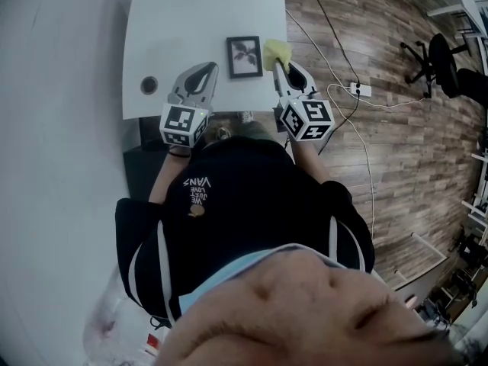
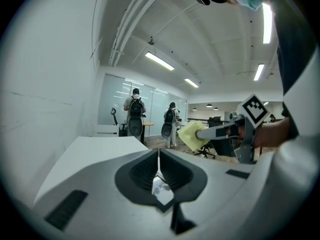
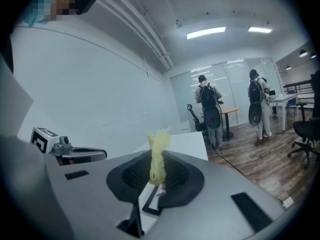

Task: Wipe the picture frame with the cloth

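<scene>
A small black picture frame (image 1: 244, 56) with a pale print lies flat on the white table (image 1: 198, 14) near its front edge. My right gripper (image 1: 281, 66) is shut on a yellow cloth (image 1: 276, 50), which hangs bunched at the frame's right side. In the right gripper view the cloth (image 3: 157, 156) stands up between the jaws, with a corner of the frame (image 3: 148, 198) below. My left gripper (image 1: 206, 69) is shut and holds nothing, just left of the frame. A sliver of the frame (image 2: 161, 189) shows under its jaws.
A round cable hole (image 1: 149, 85) is in the table at the left. On the wood floor to the right lie cables and a power strip (image 1: 358, 90), with an office chair (image 1: 442, 59) beyond. Two people with backpacks (image 2: 136, 115) stand far off.
</scene>
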